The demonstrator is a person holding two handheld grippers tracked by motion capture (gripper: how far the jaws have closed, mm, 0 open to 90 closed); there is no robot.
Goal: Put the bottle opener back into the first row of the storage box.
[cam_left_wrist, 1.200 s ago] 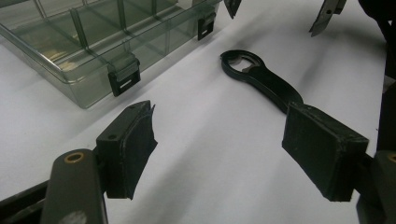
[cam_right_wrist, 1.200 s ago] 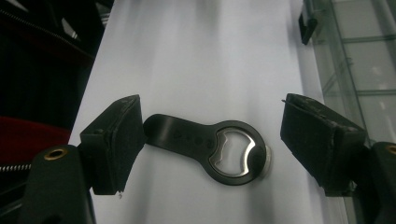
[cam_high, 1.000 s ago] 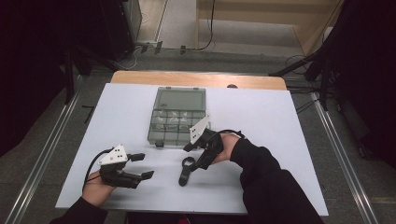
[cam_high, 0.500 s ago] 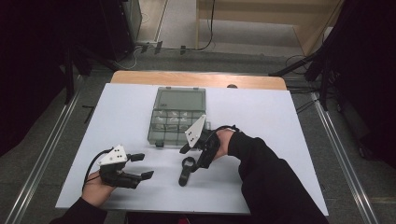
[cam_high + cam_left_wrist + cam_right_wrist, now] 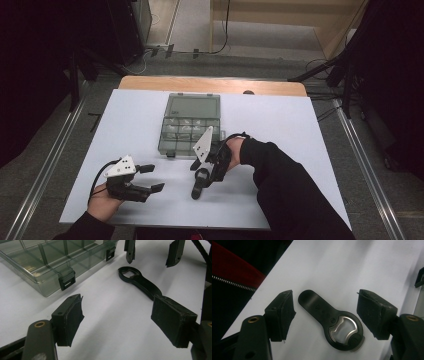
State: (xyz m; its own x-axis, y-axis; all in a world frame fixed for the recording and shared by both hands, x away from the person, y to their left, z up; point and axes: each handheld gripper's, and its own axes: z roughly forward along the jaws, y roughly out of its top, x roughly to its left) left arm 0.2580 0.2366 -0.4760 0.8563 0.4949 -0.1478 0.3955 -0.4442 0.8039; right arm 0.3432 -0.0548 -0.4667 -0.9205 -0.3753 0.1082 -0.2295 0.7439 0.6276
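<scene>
The right gripper [image 5: 325, 312] is hanging over a black bottle opener [image 5: 332, 323], its jaws standing apart on either side of the opener without touching it; they have just been closing in. The opener is lying flat on the white table [image 5: 300, 130], its metal-lined ring end nearer the right-hand pad in the right gripper view, its rounded handle pointing toward the table's near edge. In the high view the right gripper [image 5: 200, 182] is pointing down at the bottle opener [image 5: 198, 186], just in front of a clear plastic compartment box [image 5: 192, 122] with black latches. The left gripper [image 5: 150, 178] is resting near the table's near-left part, jaws released and holding nothing, well apart from the opener. In the left gripper view its jaws are framing the bottle opener [image 5: 140, 282] and the box [image 5: 50, 262] farther off.
</scene>
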